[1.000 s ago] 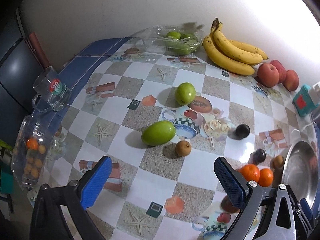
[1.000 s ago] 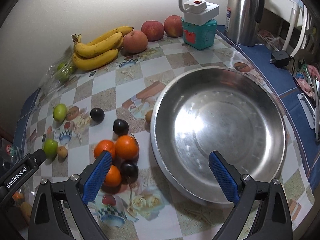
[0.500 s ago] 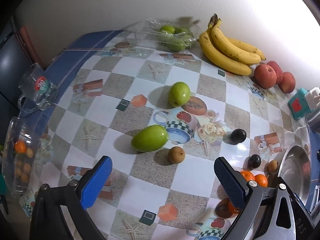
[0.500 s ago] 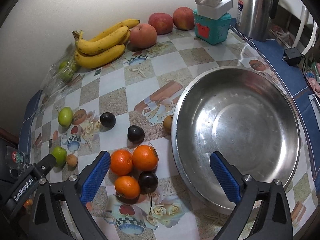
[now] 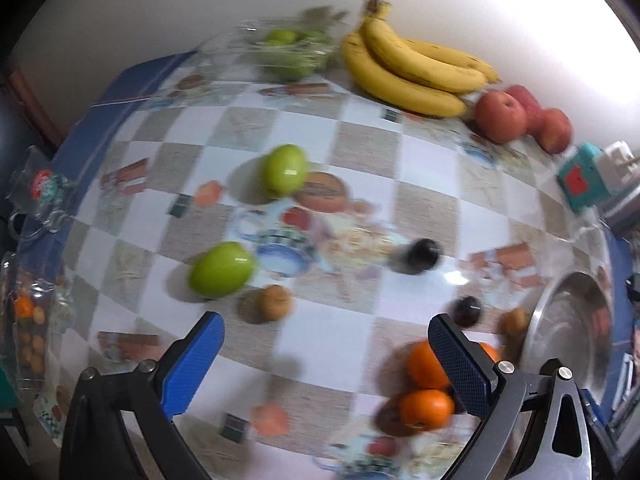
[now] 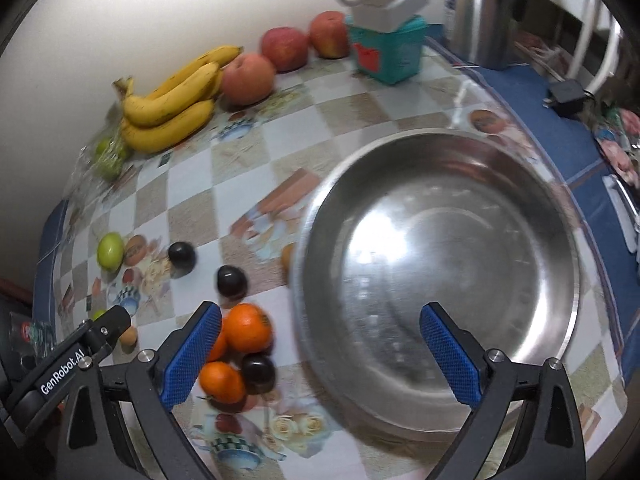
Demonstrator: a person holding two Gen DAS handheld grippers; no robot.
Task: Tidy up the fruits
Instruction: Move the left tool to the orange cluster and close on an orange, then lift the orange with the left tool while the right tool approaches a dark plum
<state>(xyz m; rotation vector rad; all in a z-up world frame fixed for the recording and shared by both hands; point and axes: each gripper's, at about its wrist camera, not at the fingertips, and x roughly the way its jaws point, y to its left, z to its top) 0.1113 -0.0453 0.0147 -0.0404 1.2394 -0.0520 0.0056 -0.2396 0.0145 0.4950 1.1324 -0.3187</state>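
Loose fruit lies on a checkered tablecloth. In the left wrist view I see two green fruits (image 5: 221,268), a small brown fruit (image 5: 274,300), dark plums (image 5: 421,255), oranges (image 5: 425,408), bananas (image 5: 416,72) and red apples (image 5: 500,117). My left gripper (image 5: 326,354) is open and empty above the cloth near the brown fruit. In the right wrist view a large empty steel bowl (image 6: 552,216) lies at the right, with oranges (image 6: 246,327) and plums (image 6: 231,281) to its left. My right gripper (image 6: 320,354) is open and empty over the bowl's near rim.
A teal box (image 6: 386,54) with a white adapter and a steel kettle (image 6: 486,12) stand at the back. A clear bag of green fruit (image 5: 292,50) lies by the bananas. A glass mug (image 5: 42,196) and a bag of small fruits (image 5: 30,332) sit at the left edge.
Both views are now blurred with motion. The left gripper has swung right, bringing the oranges and bowl further into view. The right gripper has moved closer over the bowl and oranges.
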